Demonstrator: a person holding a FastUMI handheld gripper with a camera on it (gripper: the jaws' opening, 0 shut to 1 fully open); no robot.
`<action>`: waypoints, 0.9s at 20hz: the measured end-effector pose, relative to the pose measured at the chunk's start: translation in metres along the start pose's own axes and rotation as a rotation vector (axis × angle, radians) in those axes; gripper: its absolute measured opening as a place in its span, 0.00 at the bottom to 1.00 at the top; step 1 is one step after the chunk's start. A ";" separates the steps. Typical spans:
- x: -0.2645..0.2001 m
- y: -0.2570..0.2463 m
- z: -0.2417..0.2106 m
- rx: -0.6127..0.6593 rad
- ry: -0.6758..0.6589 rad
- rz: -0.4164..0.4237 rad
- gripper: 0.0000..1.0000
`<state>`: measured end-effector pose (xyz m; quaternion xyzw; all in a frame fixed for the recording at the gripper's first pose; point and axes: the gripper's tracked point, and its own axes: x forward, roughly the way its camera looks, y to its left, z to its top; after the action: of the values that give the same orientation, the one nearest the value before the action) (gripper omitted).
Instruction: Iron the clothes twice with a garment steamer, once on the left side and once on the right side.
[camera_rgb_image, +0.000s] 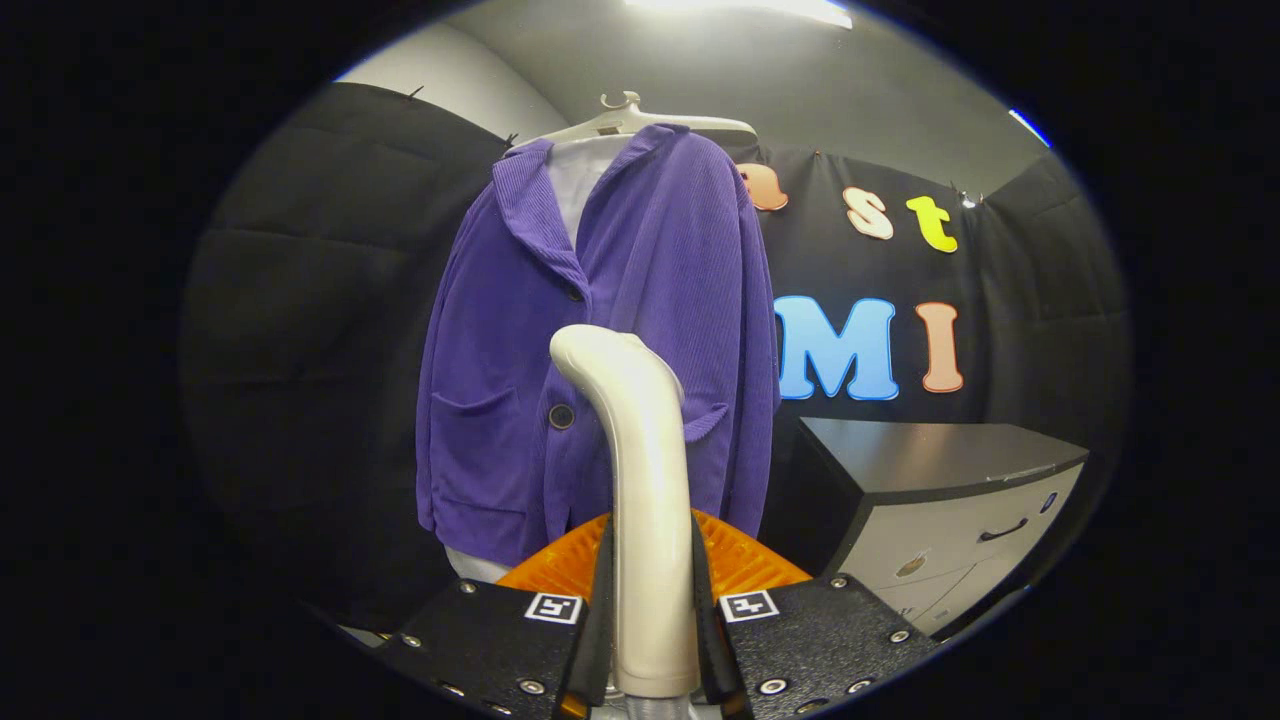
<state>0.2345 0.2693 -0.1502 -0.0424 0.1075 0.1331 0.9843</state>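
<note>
Gripper (652, 610) at bottom centre clamping both fingers on steamer handle (640, 480), nozzle end pointing up twd purple jacket (600, 350) hanging mid-frame, drawer cabinet (940, 500) sitting lower right.

tongs (652, 620) | 2 fingers closed – pressing both sides of steamer handle (640, 480) | upright
</note>
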 end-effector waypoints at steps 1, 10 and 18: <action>-0.001 -0.001 -0.006 0.004 0.014 -0.001 0.36; -0.015 -0.008 -0.041 -0.014 0.062 -0.005 0.36; -0.034 -0.010 -0.114 -0.009 0.229 0.008 0.36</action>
<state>0.1823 0.2379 -0.2532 -0.0612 0.2188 0.1320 0.9649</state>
